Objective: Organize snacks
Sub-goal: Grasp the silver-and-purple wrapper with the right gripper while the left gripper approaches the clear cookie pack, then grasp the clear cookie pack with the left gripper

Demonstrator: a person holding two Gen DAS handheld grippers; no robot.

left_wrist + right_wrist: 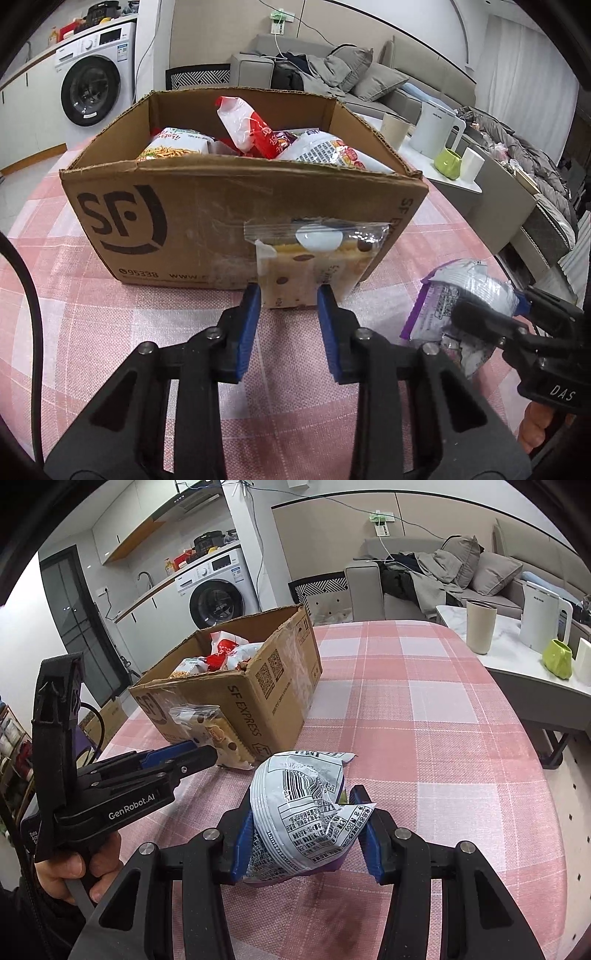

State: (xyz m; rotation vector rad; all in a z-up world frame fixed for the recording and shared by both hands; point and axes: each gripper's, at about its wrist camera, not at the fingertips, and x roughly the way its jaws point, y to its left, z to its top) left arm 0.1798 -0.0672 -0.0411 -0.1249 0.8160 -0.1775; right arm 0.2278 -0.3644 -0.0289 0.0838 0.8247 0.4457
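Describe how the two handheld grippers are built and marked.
Both are matte black linkage frames with silver pivot pins and blue fingers. The left gripper reads "GenRobot.AI" in white; the right gripper shows "DAS". A black cable runs beside the left one.

Left gripper (288, 299): black linkage arms, silver pivot screws, blue fingers (248, 332), white "GenRobot.AI" marking. Right gripper (306, 830): identical build, "DAS" lettering. Dark sleeve (22, 915).

We see a bright room with soft, even light and only faint shadows. Both pictures bend at the sides and go black in the corners. The shiny grey and purple plastic snack bag (306, 812) glints a little. Everything close looks sharp.
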